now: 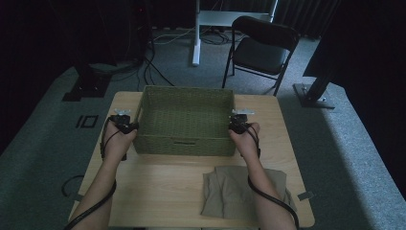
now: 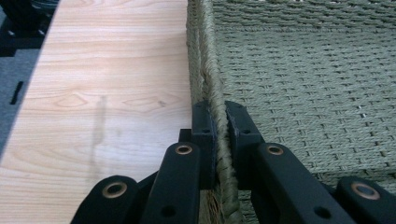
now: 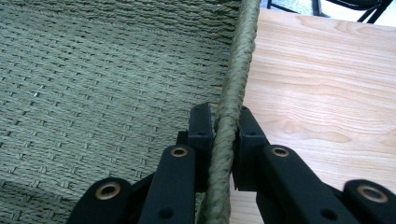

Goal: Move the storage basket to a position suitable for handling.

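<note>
A green woven basket (image 1: 184, 143) with nothing in it stands on the far half of the wooden table (image 1: 158, 191). My left gripper (image 1: 132, 127) is shut on the basket's left rim (image 2: 211, 79); the braided edge runs between its black jaws. My right gripper (image 1: 233, 125) is shut on the basket's right rim (image 3: 239, 70) in the same way. In the left gripper view the left gripper (image 2: 219, 126) pinches the rim, with the basket's woven floor to its right. The right gripper (image 3: 223, 128) has the woven floor to its left and bare table to its right.
A folded tan cloth (image 1: 230, 191) lies on the table near the front edge, under the person's right forearm. Behind the table stand a black folding chair (image 1: 261, 48) and a white desk leg (image 1: 196, 38). Black stands and cables sit on the grey floor at both sides.
</note>
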### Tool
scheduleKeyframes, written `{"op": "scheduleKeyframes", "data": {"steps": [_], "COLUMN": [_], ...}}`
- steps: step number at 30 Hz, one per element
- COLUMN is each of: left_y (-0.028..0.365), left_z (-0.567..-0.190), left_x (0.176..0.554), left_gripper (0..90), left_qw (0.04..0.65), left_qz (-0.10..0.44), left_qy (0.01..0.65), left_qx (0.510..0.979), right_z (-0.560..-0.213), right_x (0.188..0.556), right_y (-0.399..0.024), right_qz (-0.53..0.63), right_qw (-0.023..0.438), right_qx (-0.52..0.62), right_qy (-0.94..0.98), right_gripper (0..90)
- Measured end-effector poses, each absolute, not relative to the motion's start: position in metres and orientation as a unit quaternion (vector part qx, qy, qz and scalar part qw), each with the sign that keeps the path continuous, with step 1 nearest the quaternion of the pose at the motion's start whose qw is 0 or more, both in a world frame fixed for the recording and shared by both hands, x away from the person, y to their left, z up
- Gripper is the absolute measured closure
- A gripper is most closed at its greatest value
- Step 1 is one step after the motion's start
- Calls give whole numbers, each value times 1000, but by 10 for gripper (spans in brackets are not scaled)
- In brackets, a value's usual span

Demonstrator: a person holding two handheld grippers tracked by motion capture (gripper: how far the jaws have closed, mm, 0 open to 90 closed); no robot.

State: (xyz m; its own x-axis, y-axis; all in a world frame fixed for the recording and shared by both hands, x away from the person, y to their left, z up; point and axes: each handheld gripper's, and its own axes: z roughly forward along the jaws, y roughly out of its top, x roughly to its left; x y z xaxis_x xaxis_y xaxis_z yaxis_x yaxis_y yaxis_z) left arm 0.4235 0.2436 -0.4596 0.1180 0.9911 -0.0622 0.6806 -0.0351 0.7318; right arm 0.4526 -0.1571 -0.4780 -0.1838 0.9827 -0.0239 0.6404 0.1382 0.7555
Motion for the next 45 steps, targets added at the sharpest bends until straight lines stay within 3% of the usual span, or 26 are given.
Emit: {"op": "scheduleKeyframes", "data": {"steps": [45], "left_y": [116], "left_z": [-459], "left_x": [433], "left_gripper": [826], "left_qw": [316], "left_qz": [232], "left_qy": [560], "left_qx": [730], "right_z": [-477], "right_x": [449], "right_y": [-291], "right_qz": [299], "right_qw": [273], "right_qx": [594], "right_qy": [695], "right_gripper": [809]}}
